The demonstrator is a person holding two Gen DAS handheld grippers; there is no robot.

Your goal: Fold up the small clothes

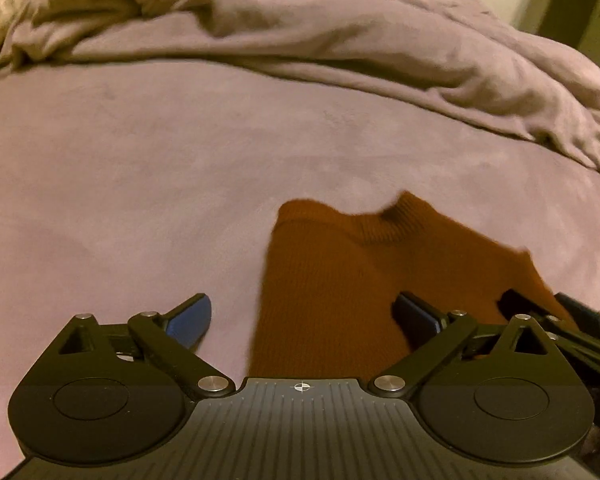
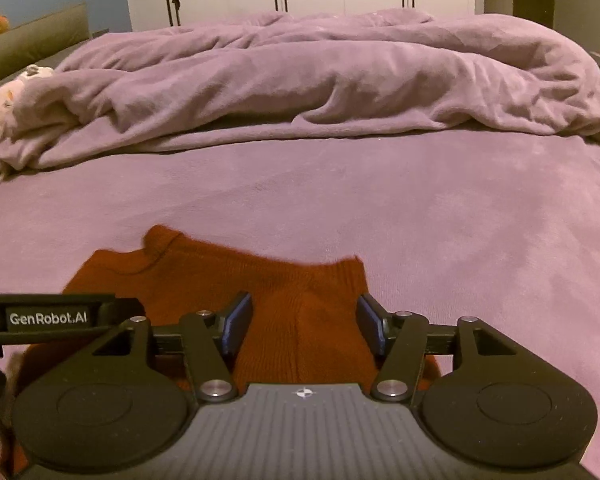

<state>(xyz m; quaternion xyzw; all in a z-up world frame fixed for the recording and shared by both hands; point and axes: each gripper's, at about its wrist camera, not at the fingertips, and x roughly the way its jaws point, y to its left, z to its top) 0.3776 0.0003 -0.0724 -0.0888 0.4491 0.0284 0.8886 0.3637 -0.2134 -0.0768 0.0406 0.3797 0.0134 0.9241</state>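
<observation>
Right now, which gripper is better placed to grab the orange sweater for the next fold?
Probably the right gripper: its open jaws already straddle a raised ridge of the orange sweater. The left gripper is spread wide over the sweater's edge and the purple blanket.

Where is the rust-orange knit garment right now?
The rust-orange knit garment lies on the flat purple bedspread at the near edge of both wrist views, well short of the bunched purple duvet, right of centre in the left view.
</observation>
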